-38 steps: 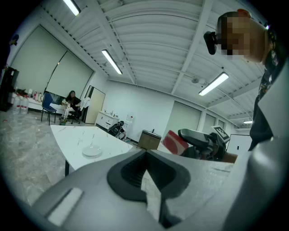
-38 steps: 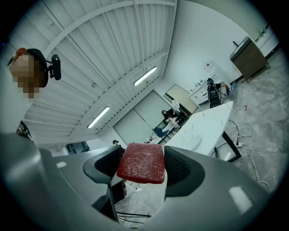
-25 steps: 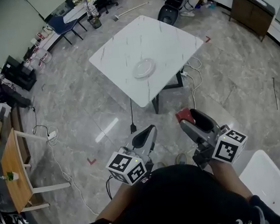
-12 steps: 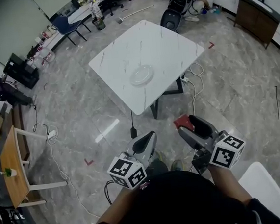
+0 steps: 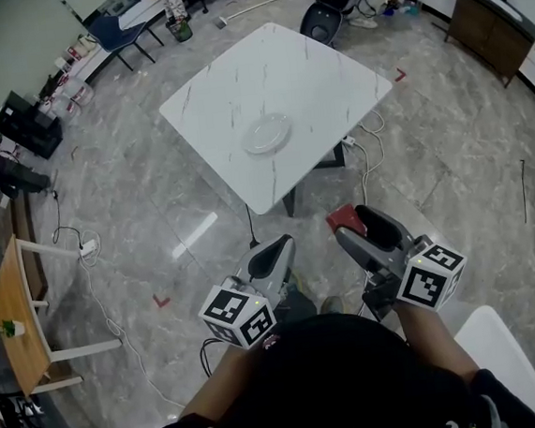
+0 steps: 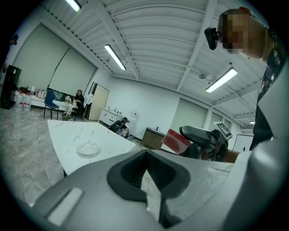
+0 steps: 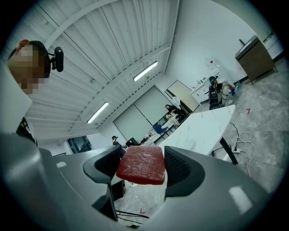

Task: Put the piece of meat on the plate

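Meat [image 7: 141, 165], a flat red slab, sits pinched between the jaws of your right claw [image 5: 359, 222], which you hold over the grey floor [image 5: 449, 144] on the near side of the white desk [image 5: 314, 63]. Your left claw [image 5: 277, 254] hangs just beside it to the left, its jaws pressed together. On the desk, toward its near edge, lies the clear plate [image 5: 266, 134], well apart from both claws. White cables [image 5: 366, 147] trail on the floor under the desk's right corner.

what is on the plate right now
Nothing: the plate sits bare on the white table. The piece of meat is clamped in the right gripper. Its underside is hidden.
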`<state>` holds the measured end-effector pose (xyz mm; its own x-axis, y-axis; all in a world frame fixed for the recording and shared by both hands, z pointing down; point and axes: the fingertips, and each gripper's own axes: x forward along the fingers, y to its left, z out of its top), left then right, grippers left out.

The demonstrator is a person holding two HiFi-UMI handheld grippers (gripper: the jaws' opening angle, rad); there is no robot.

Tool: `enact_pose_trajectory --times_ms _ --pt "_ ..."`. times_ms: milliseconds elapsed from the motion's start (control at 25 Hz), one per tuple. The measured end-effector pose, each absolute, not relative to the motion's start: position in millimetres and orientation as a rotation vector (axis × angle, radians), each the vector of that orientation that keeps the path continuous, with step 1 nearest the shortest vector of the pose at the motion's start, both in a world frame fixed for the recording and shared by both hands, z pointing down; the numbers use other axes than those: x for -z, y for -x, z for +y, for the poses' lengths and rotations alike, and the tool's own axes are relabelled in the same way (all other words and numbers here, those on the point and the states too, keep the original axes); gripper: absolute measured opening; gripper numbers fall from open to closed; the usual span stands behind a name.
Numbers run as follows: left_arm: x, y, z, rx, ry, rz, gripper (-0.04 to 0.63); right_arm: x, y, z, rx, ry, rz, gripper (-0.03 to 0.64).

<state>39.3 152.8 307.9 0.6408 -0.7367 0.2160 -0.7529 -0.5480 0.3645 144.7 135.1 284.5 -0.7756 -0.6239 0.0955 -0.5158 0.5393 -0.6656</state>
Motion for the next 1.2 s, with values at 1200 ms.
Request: enact_pose_trajectory --times_ms 1200 --pt "-314.0 92.7 43.5 -0.075 -2.449 -1.032 0.000 -287.8 -25.3 32.1 1.109 1.150 2.492 0.325"
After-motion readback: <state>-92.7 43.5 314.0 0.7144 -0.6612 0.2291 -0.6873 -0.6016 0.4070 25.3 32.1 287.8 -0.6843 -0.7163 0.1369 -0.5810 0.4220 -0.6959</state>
